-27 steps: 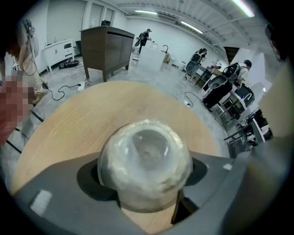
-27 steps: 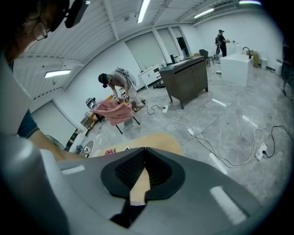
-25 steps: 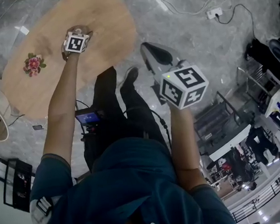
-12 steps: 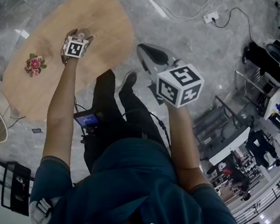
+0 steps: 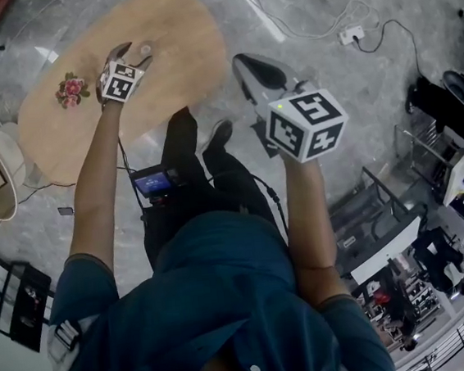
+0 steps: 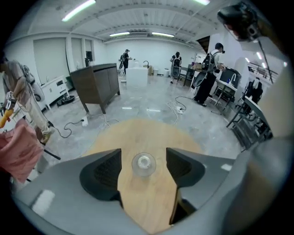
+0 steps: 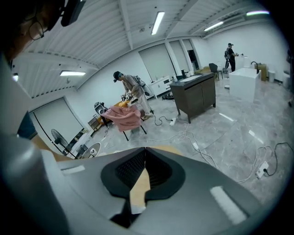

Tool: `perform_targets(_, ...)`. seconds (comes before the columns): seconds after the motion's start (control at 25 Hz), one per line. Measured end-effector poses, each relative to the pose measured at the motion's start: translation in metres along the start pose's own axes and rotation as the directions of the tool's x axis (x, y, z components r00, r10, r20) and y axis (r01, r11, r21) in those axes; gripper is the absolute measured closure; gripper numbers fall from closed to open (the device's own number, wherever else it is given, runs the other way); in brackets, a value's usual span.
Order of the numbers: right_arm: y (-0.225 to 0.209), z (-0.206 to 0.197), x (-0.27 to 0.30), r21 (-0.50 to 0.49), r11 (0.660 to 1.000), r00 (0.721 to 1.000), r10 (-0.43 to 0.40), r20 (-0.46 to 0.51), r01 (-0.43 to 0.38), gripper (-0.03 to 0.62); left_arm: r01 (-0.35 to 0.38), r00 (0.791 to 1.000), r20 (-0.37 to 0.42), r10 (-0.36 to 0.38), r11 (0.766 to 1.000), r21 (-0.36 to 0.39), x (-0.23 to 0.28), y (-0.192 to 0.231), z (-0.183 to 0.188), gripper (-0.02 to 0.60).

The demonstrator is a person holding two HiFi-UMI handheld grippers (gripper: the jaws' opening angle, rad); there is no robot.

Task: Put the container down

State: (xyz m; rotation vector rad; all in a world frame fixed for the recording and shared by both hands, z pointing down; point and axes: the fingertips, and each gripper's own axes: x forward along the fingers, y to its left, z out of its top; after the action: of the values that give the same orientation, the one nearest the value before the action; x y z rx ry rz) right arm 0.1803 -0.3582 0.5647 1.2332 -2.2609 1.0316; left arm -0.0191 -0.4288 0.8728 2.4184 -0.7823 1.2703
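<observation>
My left claw (image 5: pixel 132 54) hangs over the wooden table (image 5: pixel 178 26) and points down at it. Its jaws stand wide apart. They have just been closing a little, but they press on nothing. Looking along them in the left gripper view, I see the container (image 6: pixel 144 165) right in the middle of the gap, straight ahead and lower down. It stands on the table by itself, and neither pad touches it. So I think the putting down is done, and the next thing is to get my claw away. What matters for that is that the container sits right on the line the claw points along. If I go back the same way and do not dip or swing sideways, I should not knock it. The left claw is the near one. My right claw (image 7: pixel 144 158) is pinched shut with nothing in it, and it is well apart from the container, off the table's edge and over the grey floor. The container is small, round and see-through like glass. I see it from the top, with a little round ring in its middle. It seems to stand straight up, with its long way pointing up at me.
</observation>
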Motion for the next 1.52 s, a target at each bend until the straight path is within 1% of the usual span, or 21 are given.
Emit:
perform_targets(0.08,0.007,0.008,-0.014,-0.024,1.0,1.0,0.004,0.025,-0.003,0.583,-0.037,0.998,0.051,0.037,0.999,0.001,-0.033,0.002,0.013,0.293)
perform_targets(0.16,0.016,0.016,-0.028,-0.049,0.999,0.999,0.011,0.049,-0.009,0.583,-0.08,0.99,0.117,0.081,0.997,-0.015,-0.071,0.005,0.029,0.328)
perform_targets(0.24,0.027,0.029,-0.042,-0.078,0.997,0.997,0.024,0.078,-0.018,0.583,-0.123,0.973,0.191,0.127,0.992,-0.036,-0.111,0.007,0.05,0.373)
perform_targets(0.32,0.041,0.043,-0.054,-0.114,0.993,0.993,0.045,0.109,-0.033,0.583,-0.164,0.951,0.258,0.171,0.985,-0.049,-0.152,0.009,0.072,0.399)
perform_targets(0.36,0.048,0.05,-0.059,-0.133,0.99,0.991,0.058,0.124,-0.041,0.583,-0.185,0.937,0.292,0.192,0.981,-0.053,-0.173,0.01,0.084,0.411)
perform_targets(0.44,0.064,0.063,-0.072,-0.174,0.983,0.984,0.086,0.155,-0.058,0.583,-0.225,0.902,0.364,0.232,0.972,-0.061,-0.218,0.009,0.111,0.448)
perform_targets(0.52,0.081,0.074,-0.084,-0.214,0.974,0.976,0.115,0.185,-0.074,0.583,-0.259,0.859,0.439,0.265,0.963,-0.073,-0.263,0.006,0.138,0.493)
perform_targets(0.56,0.089,0.08,-0.091,-0.234,0.969,0.971,0.128,0.2,-0.08,0.583,-0.274,0.836,0.473,0.28,0.958,-0.083,-0.286,0.004,0.15,0.53)
perform_targets(0.64,0.104,0.091,-0.106,-0.278,0.957,0.96,0.156,0.234,-0.088,0.583,-0.296,0.792,0.528,0.307,0.949,-0.109,-0.33,0.0,0.17,0.583)
perform_targets(0.76,0.126,0.107,-0.135,-0.348,0.934,0.936,0.195,0.292,-0.086,0.585,-0.302,0.734,0.592,0.333,0.941,-0.155,-0.392,-0.016,0.196,0.583)
perform_targets(0.84,0.139,0.113,-0.155,-0.406,0.911,0.928,0.213,0.306,-0.075,0.586,-0.282,0.708,0.627,0.326,0.944,-0.172,-0.427,-0.034,0.21,0.583)
perform_targets(0.96,0.158,0.115,-0.184,-0.479,0.875,0.919,0.244,0.31,-0.071,0.588,-0.23,0.689,0.669,0.278,0.96,-0.161,-0.47,-0.073,0.231,0.583)
perform_targets(1.12,0.169,0.124,-0.219,-0.515,0.853,0.89,0.301,0.342,-0.091,0.588,-0.194,0.676,0.707,0.205,0.976,-0.097,-0.508,-0.126,0.262,0.561)
perform_targets(1.24,0.171,0.127,-0.238,-0.531,0.843,0.876,0.318,0.362,-0.086,0.588,-0.192,0.647,0.742,0.176,0.979,-0.065,-0.529,-0.154,0.28,0.558)
perform_targets(1.32,0.171,0.127,-0.25,-0.538,0.839,0.872,0.321,0.37,-0.081,0.588,-0.2,0.632,0.756,0.169,0.978,-0.052,-0.54,-0.169,0.287,0.557)
perform_targets(1.44,0.172,0.129,-0.267,-0.547,0.834,0.864,0.323,0.385,-0.068,0.588,-0.216,0.625,0.764,0.16,0.976,-0.028,-0.547,-0.183,0.296,0.549)
perform_targets(1.52,0.172,0.13,-0.274,-0.552,0.832,0.862,0.323,0.391,-0.062,0.588,-0.22,0.625,0.765,0.155,0.975,-0.018,-0.547,-0.189,0.297,0.548)
